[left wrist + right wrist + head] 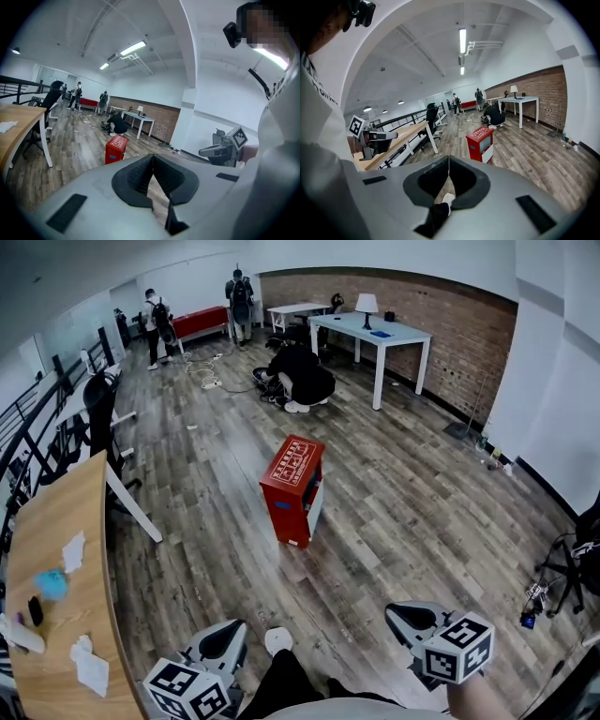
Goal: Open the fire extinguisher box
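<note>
The red fire extinguisher box (pixel 292 486) stands upright on the wood floor a few steps ahead of me, with white print on its top and its door closed. It also shows in the left gripper view as the red box (pixel 116 149) and in the right gripper view as the red box (pixel 480 143) with a glass front. My left gripper (pixel 232 629) and right gripper (pixel 397 613) hang low at the bottom of the head view, far short of the box. Both are shut and empty, as the left gripper (pixel 153 157) and right gripper (pixel 449 160) show, jaws meeting in a thin line.
A curved wooden table (pixel 66 549) with papers runs along the left, beside an office chair (pixel 98 399). A person crouches (pixel 302 376) beyond the box near a white desk (pixel 375 331) with a lamp. Two people stand at the far end. My shoe (pixel 277 641) is between the grippers.
</note>
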The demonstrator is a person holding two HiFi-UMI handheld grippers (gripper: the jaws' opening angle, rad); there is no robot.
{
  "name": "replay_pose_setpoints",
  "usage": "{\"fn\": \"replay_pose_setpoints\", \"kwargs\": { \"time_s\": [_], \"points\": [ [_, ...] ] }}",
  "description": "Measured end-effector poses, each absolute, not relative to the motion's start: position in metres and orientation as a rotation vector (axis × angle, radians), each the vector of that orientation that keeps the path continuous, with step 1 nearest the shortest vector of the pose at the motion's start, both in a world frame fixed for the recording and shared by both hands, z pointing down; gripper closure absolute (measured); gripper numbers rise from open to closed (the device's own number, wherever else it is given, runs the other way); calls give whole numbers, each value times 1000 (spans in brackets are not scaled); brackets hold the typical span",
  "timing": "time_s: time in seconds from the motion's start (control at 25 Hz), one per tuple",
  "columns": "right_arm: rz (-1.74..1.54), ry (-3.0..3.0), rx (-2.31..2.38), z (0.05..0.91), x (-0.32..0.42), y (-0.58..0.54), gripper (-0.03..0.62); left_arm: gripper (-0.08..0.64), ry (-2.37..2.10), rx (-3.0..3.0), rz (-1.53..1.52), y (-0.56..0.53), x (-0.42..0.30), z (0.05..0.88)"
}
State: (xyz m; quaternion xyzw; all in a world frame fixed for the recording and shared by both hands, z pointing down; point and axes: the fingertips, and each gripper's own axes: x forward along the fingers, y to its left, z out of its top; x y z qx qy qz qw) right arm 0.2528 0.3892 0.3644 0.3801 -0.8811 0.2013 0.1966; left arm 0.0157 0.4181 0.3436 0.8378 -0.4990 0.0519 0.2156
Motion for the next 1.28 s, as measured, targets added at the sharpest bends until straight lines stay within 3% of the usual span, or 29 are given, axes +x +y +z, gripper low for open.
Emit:
{"fn": "replay_pose_setpoints", "kwargs": {
  "time_s": [1.28],
  "points": [
    [659, -2366, 1105, 379, 150, 189, 582, 552, -1277, 2249, 121, 210, -84, 366]
  ]
}}
